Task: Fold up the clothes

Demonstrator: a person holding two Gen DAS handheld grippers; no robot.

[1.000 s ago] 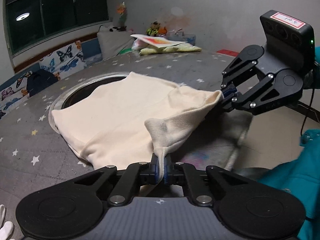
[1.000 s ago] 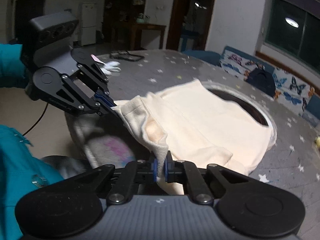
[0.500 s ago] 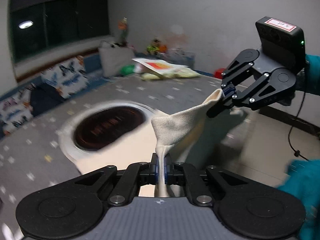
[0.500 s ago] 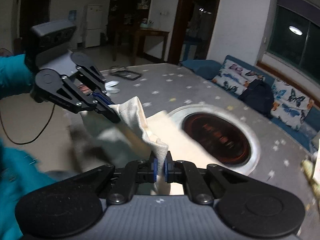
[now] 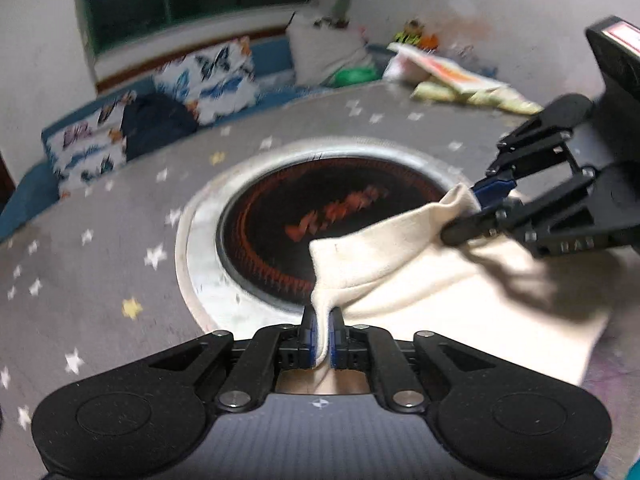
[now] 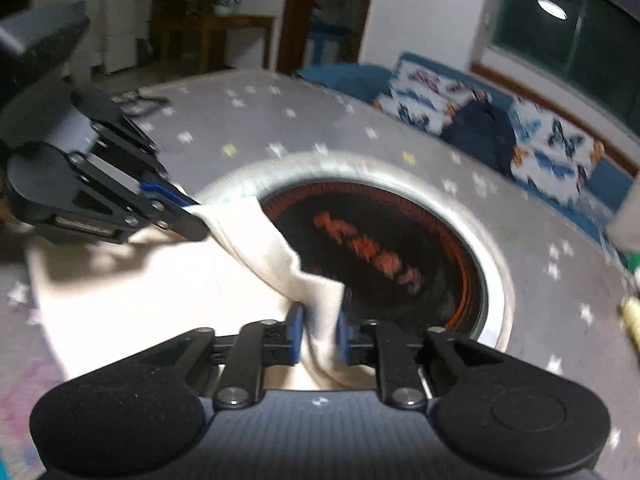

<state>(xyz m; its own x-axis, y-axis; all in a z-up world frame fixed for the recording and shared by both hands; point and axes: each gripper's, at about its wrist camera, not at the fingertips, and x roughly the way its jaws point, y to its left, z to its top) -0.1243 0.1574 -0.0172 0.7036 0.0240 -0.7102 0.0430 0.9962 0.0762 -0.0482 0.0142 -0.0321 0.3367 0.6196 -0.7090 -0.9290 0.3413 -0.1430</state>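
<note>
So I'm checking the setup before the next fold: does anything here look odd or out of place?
Yes. The cream garment, gripped by the left gripper and right gripper, hangs partly over the round cooktop set in the table. Its orange markings may be glowing, though motion blur prevents certainty.

No legible text. Red-bordered label (image 5: 624, 36) at 2 o'clock blurred; orange characters on black cooktop (image 5: 340, 212) smeared, unreadable.

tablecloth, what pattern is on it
Grey tablecloth with small white and yellow stars; clearest in the left wrist view.
</note>
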